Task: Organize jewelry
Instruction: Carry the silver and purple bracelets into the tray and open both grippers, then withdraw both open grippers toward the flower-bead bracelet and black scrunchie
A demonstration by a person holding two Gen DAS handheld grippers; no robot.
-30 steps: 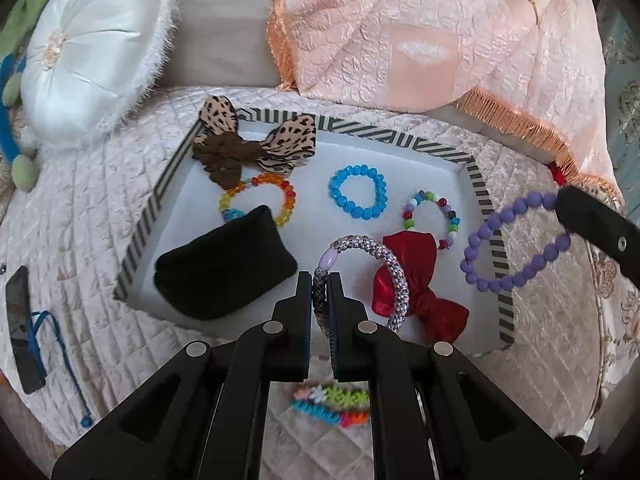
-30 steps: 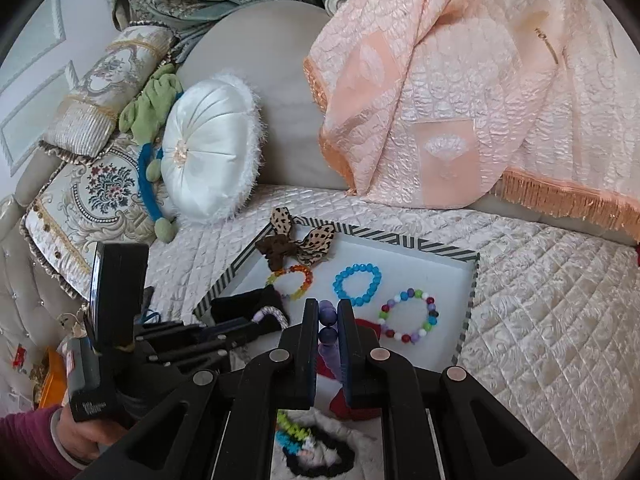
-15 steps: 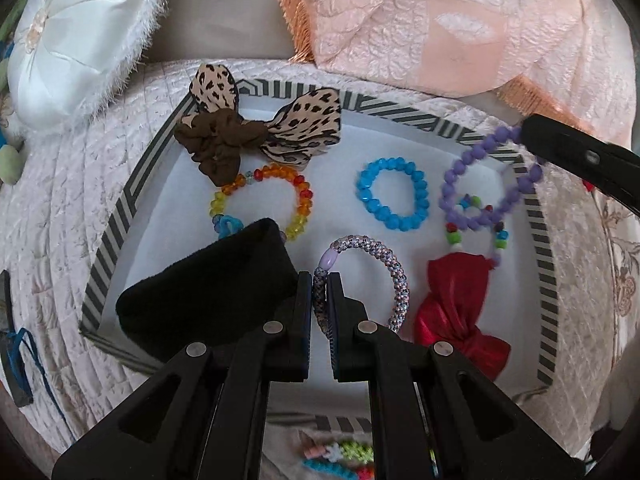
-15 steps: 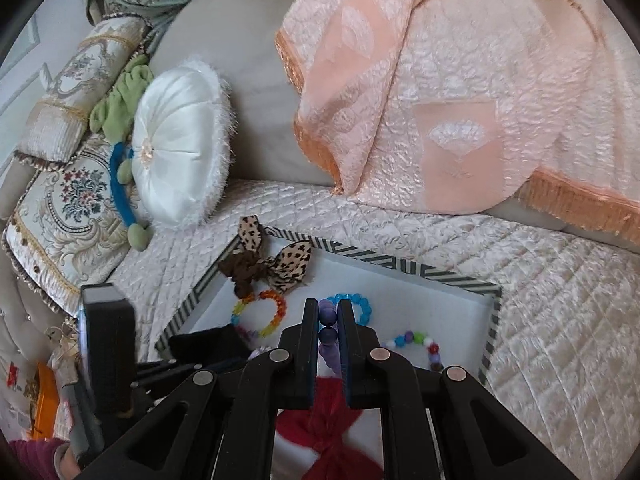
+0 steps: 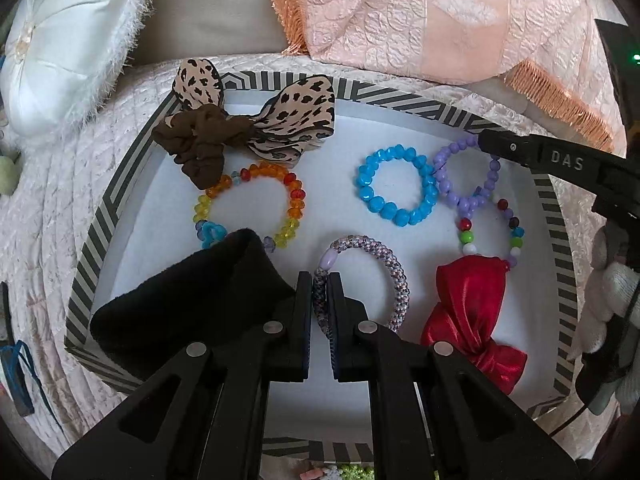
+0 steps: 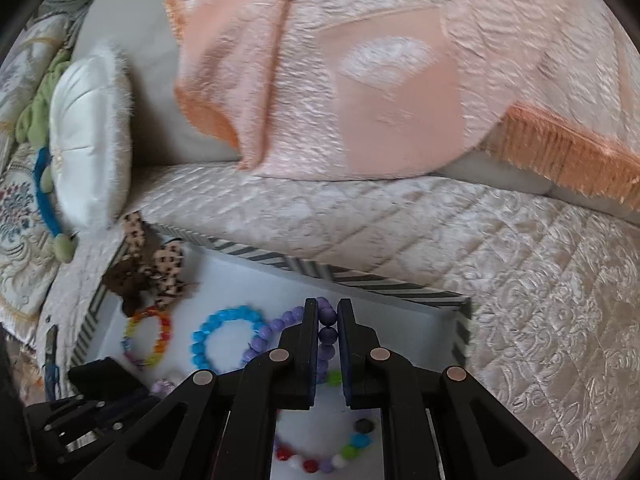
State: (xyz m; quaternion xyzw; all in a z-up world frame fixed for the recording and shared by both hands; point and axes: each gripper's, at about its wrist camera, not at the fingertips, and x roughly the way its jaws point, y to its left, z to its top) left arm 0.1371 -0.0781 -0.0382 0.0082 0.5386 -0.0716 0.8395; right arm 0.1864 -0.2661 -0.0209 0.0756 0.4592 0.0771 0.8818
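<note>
Left gripper (image 5: 320, 276) is clenching the braided hair tie (image 5: 362, 276), now lower over the striped tray (image 5: 120, 192). Right gripper (image 6: 328, 314) is pinching the purple bead bracelet (image 6: 276, 326), having swung in beside the blue bracelet (image 5: 396, 190); it is possibly touching down already. Both are nearing release.
</note>
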